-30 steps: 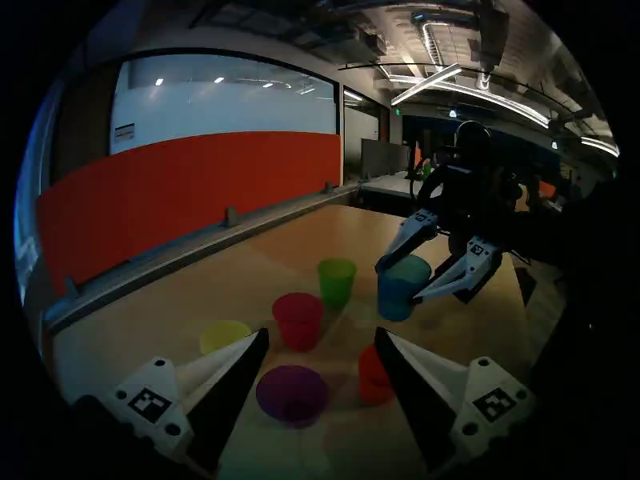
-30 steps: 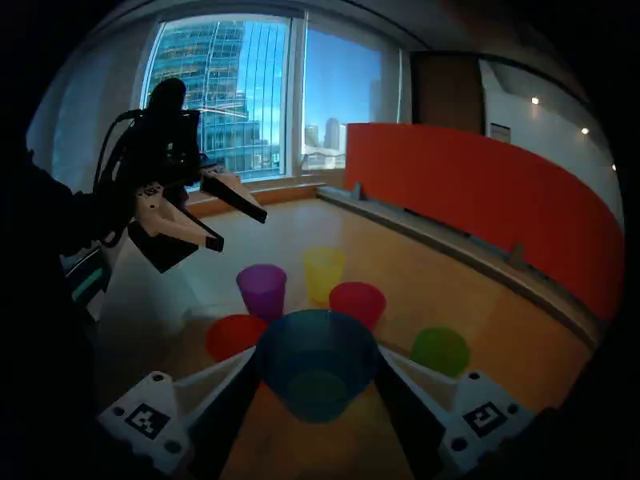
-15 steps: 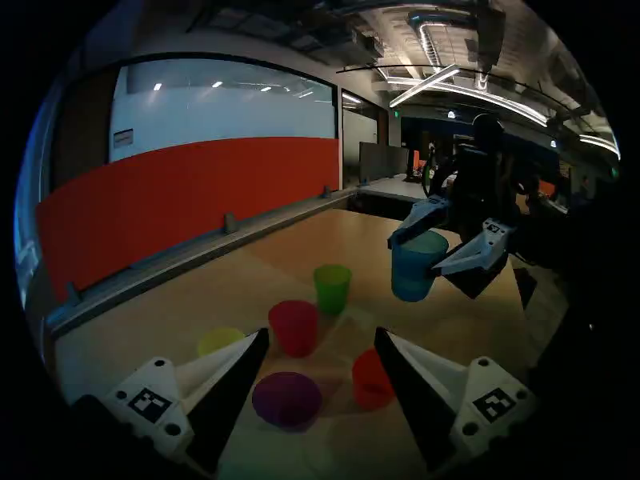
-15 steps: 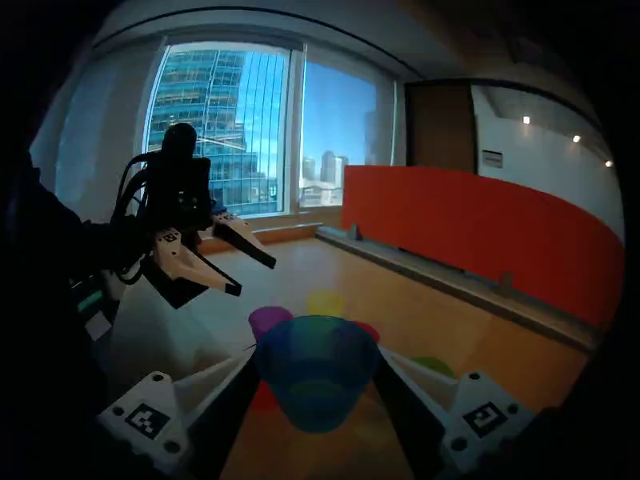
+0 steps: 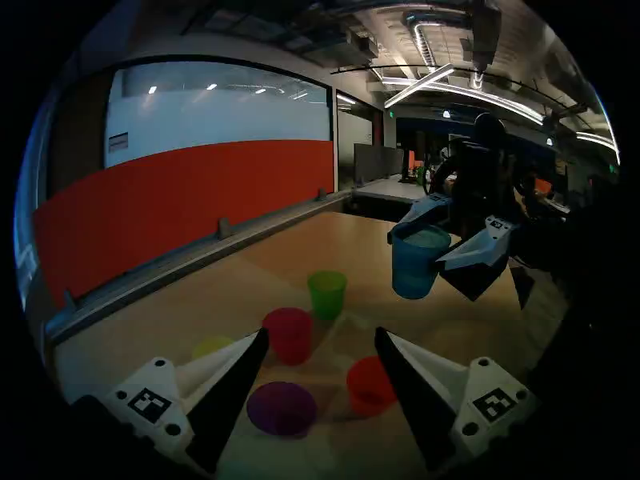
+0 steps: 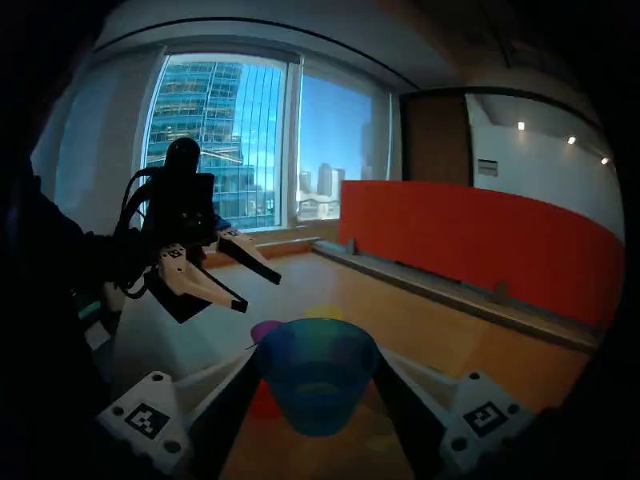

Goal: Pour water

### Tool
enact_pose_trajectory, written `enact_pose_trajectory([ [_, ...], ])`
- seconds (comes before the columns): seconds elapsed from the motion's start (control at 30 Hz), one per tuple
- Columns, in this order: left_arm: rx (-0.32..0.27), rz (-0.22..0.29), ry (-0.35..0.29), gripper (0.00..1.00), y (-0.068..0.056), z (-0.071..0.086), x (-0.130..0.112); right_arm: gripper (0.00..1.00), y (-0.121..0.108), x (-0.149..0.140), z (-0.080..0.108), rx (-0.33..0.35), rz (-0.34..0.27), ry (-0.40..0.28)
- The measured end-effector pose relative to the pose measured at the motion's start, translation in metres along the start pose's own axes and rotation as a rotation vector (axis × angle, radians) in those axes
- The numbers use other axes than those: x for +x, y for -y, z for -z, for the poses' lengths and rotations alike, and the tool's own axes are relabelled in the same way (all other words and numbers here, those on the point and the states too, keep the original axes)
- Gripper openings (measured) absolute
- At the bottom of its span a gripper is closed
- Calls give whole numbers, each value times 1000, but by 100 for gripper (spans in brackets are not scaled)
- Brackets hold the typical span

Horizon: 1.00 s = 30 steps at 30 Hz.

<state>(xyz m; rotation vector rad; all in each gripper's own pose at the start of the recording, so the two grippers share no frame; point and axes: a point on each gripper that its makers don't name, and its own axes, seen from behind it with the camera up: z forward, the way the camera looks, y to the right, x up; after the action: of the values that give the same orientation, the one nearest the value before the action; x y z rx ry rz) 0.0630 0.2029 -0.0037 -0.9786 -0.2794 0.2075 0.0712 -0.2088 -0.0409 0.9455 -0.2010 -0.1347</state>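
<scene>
My right gripper (image 6: 318, 382) is shut on a blue cup (image 6: 318, 384) with water in it, held upright in the air above the table. In the left gripper view that blue cup (image 5: 416, 260) hangs at the right between the right gripper's fingers (image 5: 472, 250), beyond the other cups. My left gripper (image 5: 318, 364) is open and holds nothing, low over a purple cup (image 5: 282, 408), an orange cup (image 5: 370, 386) and a red cup (image 5: 290, 334). A green cup (image 5: 327, 293) and a yellow cup (image 5: 211, 346) stand farther off. The left gripper (image 6: 240, 280) shows at the left of the right gripper view.
The wooden table (image 5: 264, 276) runs along a red partition (image 5: 176, 192) with a rail at its base. In the right gripper view, large windows (image 6: 240, 152) lie behind, and a person's dark sleeve (image 6: 48, 264) holds the left gripper.
The right gripper has lifted the blue cup from just above the table to well over the other cups. The left gripper has drifted slightly back and stayed open.
</scene>
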Motion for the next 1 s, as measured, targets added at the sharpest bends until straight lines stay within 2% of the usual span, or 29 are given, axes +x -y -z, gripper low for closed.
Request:
enact_pose_trajectory([
  [0.2,-7,-4,9,98,0,-7,1,92,-10,8,8,-45,2,-7],
  [1.0,-64,-66,77,98,-12,-57,5,92,-84,28,52,-349,-8,-35],
])
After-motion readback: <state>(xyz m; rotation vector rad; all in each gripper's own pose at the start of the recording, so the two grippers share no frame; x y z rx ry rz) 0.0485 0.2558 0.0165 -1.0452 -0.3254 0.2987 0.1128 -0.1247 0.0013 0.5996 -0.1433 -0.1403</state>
